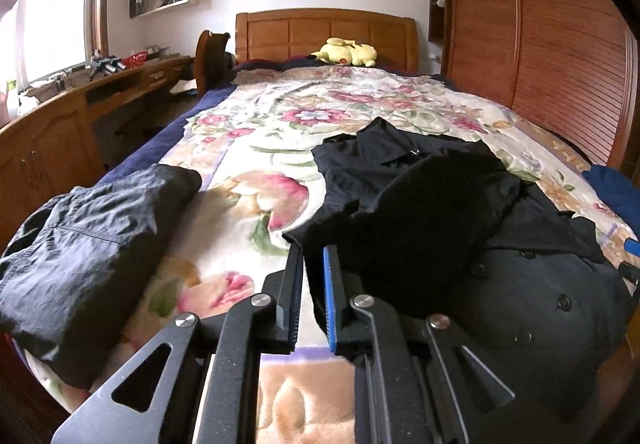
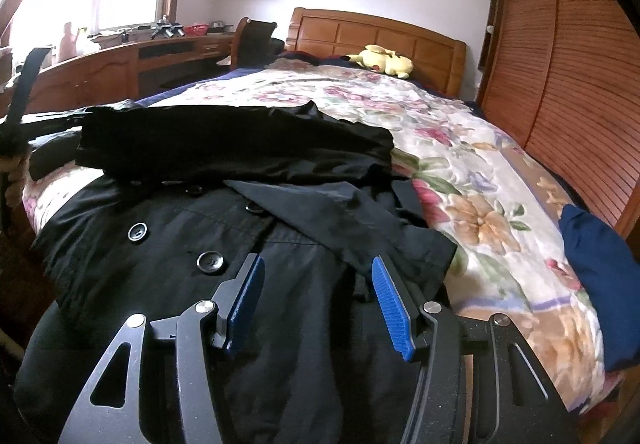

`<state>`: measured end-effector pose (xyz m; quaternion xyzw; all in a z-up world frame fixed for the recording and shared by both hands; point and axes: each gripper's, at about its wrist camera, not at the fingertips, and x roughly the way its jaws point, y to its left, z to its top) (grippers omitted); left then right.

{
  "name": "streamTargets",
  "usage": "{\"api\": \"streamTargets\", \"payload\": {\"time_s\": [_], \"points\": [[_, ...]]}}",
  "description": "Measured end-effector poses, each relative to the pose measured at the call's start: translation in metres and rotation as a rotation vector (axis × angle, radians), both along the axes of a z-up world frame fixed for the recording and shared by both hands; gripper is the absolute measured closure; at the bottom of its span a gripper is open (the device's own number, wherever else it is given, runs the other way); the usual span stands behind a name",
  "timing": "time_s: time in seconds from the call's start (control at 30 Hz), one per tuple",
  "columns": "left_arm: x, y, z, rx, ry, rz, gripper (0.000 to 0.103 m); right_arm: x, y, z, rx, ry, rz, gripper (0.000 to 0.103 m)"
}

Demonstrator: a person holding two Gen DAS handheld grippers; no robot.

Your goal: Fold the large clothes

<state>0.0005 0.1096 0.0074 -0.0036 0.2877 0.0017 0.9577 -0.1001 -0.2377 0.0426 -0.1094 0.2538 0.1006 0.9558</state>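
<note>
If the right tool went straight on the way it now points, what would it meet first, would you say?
Most likely the black coat: the right tool is open just above its buttoned front, and the coat's folded-over flap fills the line ahead. Depth is uncertain.

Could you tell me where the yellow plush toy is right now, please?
The yellow plush toy lies at the far end of the bed against the wooden headboard, well beyond the black coat; both views show it.

left gripper [image 1: 314,256] pinches black coat [image 1: 520,276] sleeve over floral blanket [image 1: 248,148].
</note>
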Motion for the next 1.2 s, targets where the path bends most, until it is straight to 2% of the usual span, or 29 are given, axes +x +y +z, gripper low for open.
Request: {"api": "streamTargets", "payload": {"time_s": [0.1, 0.13, 0.23, 0.33, 0.4, 0.43, 0.53, 0.87, 1.2], "points": [[-0.004, 0.002, 0.004, 0.013, -0.017, -0.004, 0.085, 0.002, -0.003, -0.001, 0.006, 0.002, -0.008, 0.045], [-0.005, 0.004, 0.006, 0.007, -0.019, -0.005, 0.079, 0.002, -0.004, -0.001, 0.007, 0.003, -0.01, 0.045], [-0.012, 0.009, 0.009, -0.039, -0.033, -0.023, 0.054, 0.003, -0.005, -0.002, 0.007, 0.001, -0.013, 0.045], [-0.02, 0.01, 0.006, -0.078, -0.034, -0.045, 0.025, 0.001, -0.006, -0.002, 0.006, -0.005, -0.013, 0.045], [-0.026, 0.007, 0.002, -0.082, -0.034, -0.058, 0.024, 0.002, -0.008, -0.003, 0.012, -0.003, -0.014, 0.043], [-0.028, 0.006, -0.001, -0.081, -0.033, -0.06, 0.024, 0.003, -0.011, -0.003, 0.014, 0.002, -0.015, 0.038], [-0.037, 0.0, -0.008, -0.066, -0.049, -0.059, 0.024, 0.006, -0.016, -0.005, 0.023, 0.016, -0.017, 0.033], [-0.053, -0.015, -0.03, -0.04, -0.016, -0.087, 0.024, 0.02, -0.034, -0.014, 0.002, 0.068, -0.065, 0.033], [-0.054, -0.027, -0.05, 0.003, 0.026, -0.106, 0.024, 0.04, -0.058, -0.026, 0.026, 0.125, -0.141, 0.033]]}}
